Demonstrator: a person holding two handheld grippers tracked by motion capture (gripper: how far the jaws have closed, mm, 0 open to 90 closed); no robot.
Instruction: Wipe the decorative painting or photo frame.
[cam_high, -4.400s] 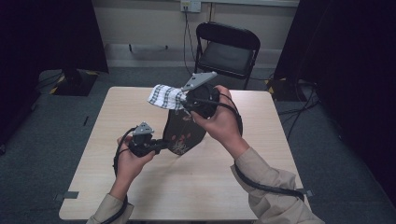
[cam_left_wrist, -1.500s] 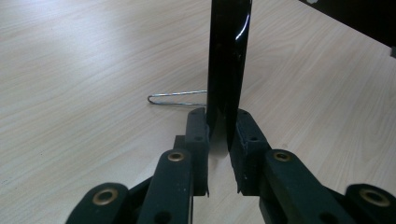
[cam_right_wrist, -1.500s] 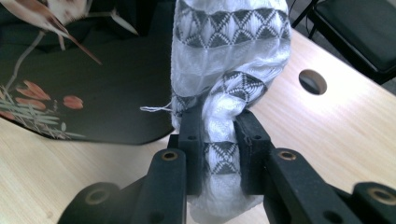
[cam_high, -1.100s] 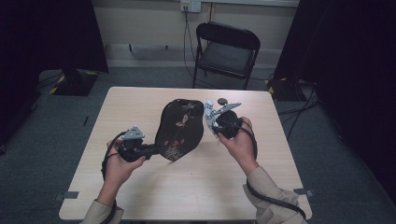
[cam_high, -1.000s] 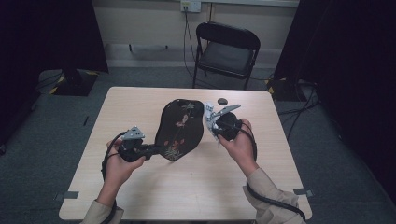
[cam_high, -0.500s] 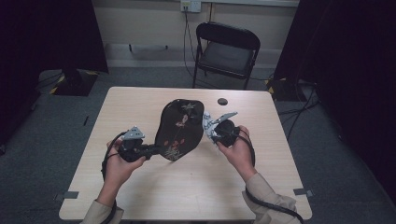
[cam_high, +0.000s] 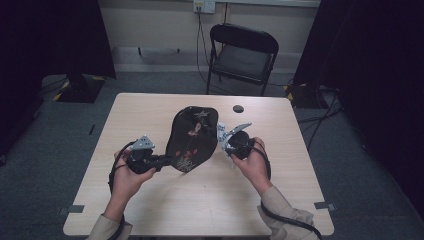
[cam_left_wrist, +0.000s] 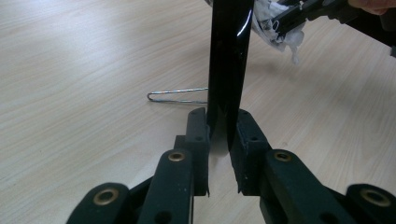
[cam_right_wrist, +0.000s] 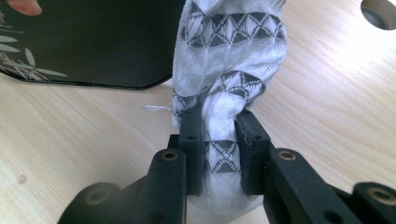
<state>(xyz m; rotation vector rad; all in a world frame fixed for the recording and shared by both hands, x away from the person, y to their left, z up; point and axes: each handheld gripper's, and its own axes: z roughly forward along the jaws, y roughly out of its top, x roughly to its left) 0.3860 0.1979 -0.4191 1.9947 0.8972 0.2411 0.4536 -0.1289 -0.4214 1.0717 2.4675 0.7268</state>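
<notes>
Black lacquered tray (cam_high: 191, 140), painted with flowers and a star motif, sits on the pale wood-grain table (cam_high: 150, 110) between your two hands; its far end lies toward the folding chair (cam_high: 242, 57), its near end at your left gripper (cam_high: 165, 161). Your left gripper is closed on the tray's near rim; in the left gripper view the pads (cam_left_wrist: 198, 133) press either side of the glossy black edge (cam_left_wrist: 229, 70), which rises upright from between the jaws, so you hold the tray tilted on edge rather than flat; a thin bent wire clip (cam_left_wrist: 175, 95) lies on the table just beside that edge, partly hidden behind it. Your right gripper (cam_high: 226, 145) is just right of the tray, near its middle; it is clamped on a white cloth with a black triangle pattern (cam_right_wrist: 229, 84); in the right gripper view the fabric is bunched between the pads (cam_right_wrist: 191, 135) and spills above and below them; the cloth hangs close to the tabletop, though contact cannot be confirmed. The tray's dark surface (cam_right_wrist: 93, 42) shows at upper left of that view, close to the cloth but not visibly touching it. A round dark hole (cam_high: 238, 108) marks the table beyond the right gripper, well apart from both tools; cables trail from each gripper back along your forearms.
</notes>
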